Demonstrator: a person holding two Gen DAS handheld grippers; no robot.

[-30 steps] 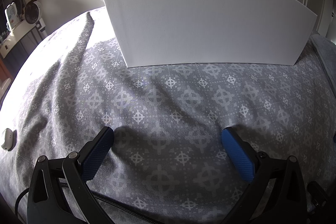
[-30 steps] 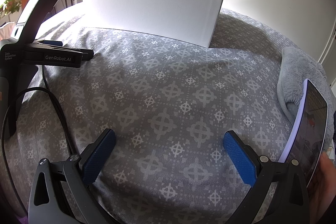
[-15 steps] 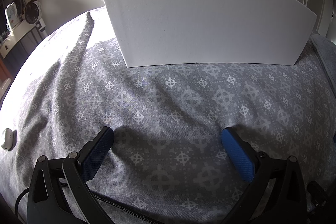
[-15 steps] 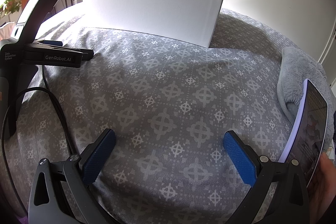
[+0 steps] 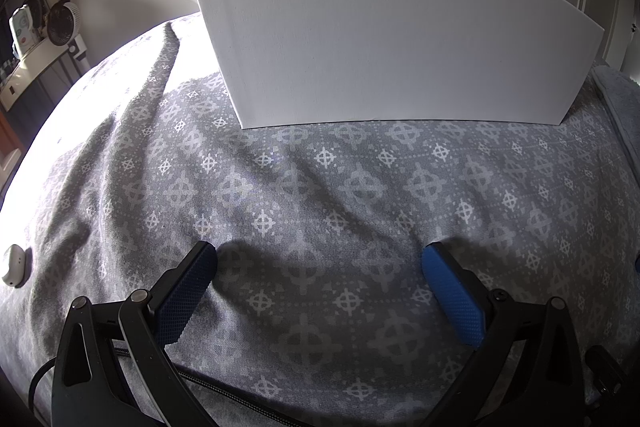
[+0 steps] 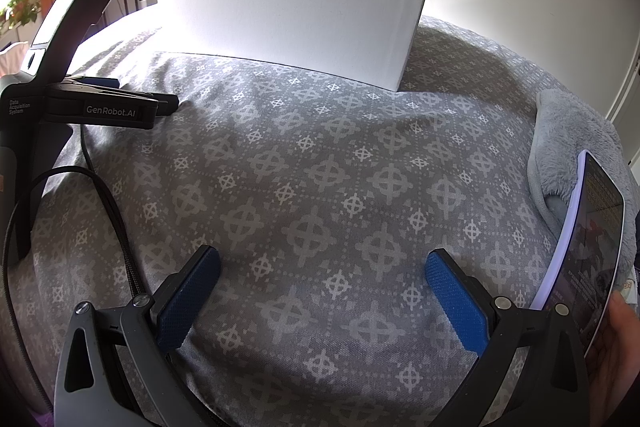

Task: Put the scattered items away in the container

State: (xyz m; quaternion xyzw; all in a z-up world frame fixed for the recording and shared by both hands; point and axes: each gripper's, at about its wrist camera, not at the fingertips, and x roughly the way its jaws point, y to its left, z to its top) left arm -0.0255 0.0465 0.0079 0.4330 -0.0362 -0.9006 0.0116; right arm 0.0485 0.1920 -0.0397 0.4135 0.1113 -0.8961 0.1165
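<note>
Nothing has moved since the earlier frames: both grippers sit exactly where they were, low over a bed covered in grey fabric (image 5: pixel 320 195) printed with pale cross-in-circle motifs. From the left wrist, the left gripper (image 5: pixel 320 267) has its two blue-padded fingers spread wide with only bedding between them, grasping nothing. Straight ahead a white box (image 5: pixel 384 39), the container, stands on the bed with its plain side wall facing the camera; its inside is hidden. Only this view shows a small white object (image 5: pixel 14 265) lying at the far left edge of the bed, too small to identify, and a shelf with a small fan (image 5: pixel 60 23) against the wall. From the right wrist, the right gripper (image 6: pixel 320 271) is likewise spread wide and empty over the fabric. This view shows the white box (image 6: pixel 288 15) from farther back, with one corner turned toward the camera. Only here can the left gripper's black body (image 6: pixel 108 107) be seen from the side, lying on the bed at left with a black cable (image 6: pixel 116 227) looping from it. Also only here: a fluffy grey blanket (image 6: pixel 576 147) at right, and a phone (image 6: pixel 588 251) with a lit screen held up at the right edge by a hand (image 6: pixel 616 359).
</note>
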